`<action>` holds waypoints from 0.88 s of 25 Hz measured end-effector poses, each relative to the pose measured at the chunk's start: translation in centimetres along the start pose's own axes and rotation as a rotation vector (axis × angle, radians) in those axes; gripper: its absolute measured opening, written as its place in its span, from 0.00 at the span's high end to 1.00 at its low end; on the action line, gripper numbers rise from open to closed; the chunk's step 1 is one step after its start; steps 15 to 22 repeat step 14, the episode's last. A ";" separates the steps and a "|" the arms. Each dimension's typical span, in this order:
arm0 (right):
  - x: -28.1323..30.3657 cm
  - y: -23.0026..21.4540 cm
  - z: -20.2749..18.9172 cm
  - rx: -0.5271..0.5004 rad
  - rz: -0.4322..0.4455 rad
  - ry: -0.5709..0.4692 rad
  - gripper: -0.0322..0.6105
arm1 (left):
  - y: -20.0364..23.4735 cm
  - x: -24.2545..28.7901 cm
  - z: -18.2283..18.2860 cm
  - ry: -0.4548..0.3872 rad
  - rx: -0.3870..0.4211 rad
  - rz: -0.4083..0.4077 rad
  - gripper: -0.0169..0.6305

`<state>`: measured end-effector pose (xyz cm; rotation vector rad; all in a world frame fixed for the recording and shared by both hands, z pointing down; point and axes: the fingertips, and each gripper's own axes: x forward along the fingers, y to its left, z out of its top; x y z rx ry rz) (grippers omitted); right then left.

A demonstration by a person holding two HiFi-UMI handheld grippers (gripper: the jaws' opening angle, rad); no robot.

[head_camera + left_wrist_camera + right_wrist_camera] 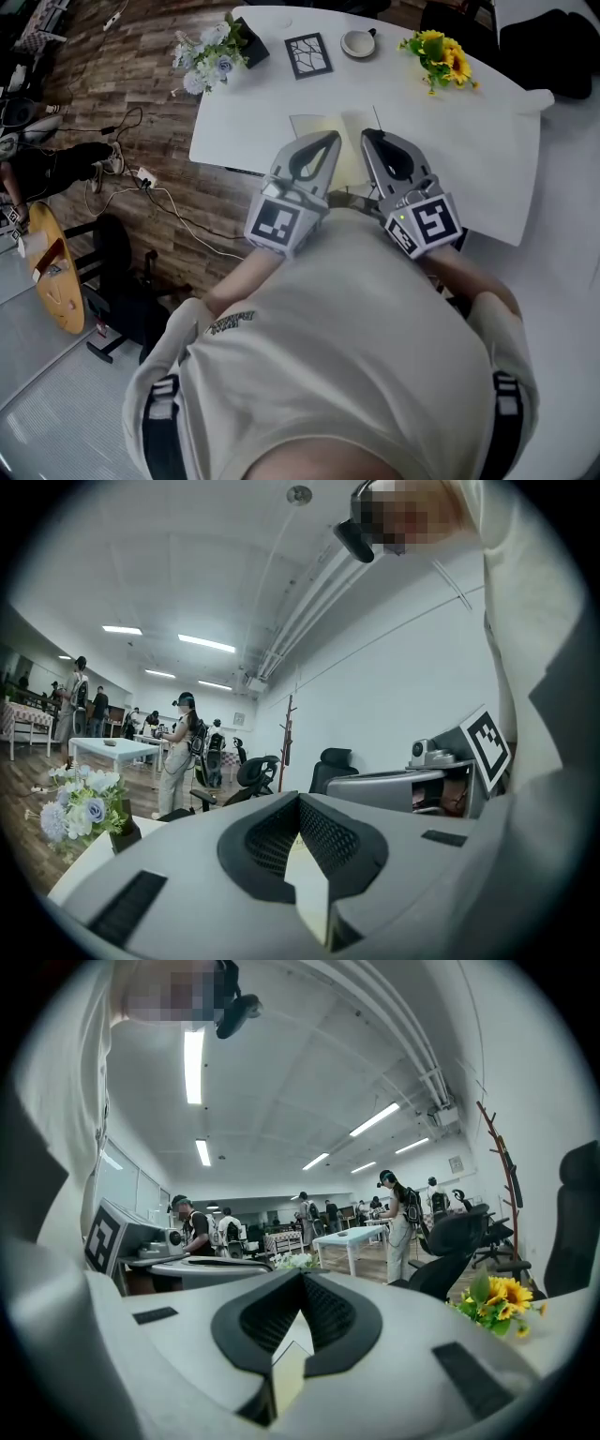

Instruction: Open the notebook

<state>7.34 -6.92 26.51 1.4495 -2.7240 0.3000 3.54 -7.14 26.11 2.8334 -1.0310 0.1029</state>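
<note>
A pale yellow notebook [314, 141] lies flat on the white table [487, 150], near its front edge; whether it lies open or closed does not show. Both grippers are held level close to the person's chest, side by side, pointing over the notebook and covering part of it. The left gripper [331, 141] has its jaws meeting at the tips, with nothing between them [298, 797]. The right gripper [367, 136] is likewise shut and empty [302, 1275]. Through the hollow below each pair of tips a strip of the yellow notebook [309, 883] [284, 1372] shows.
At the table's far side stand white-blue flowers [211, 52], a black patterned square [308, 54], a cup [358, 43] and sunflowers [442, 54]. Cables and a dark chair [117, 281] are on the wood floor at left. People stand far off in the room.
</note>
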 end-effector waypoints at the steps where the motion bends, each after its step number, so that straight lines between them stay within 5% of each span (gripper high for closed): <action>1: 0.0 0.0 0.0 -0.001 0.000 0.000 0.95 | 0.0 0.0 -0.1 0.003 0.000 0.000 0.96; 22: 0.5 0.6 0.0 -0.004 0.014 0.009 0.95 | 0.2 -0.3 -0.2 0.010 0.001 0.000 0.96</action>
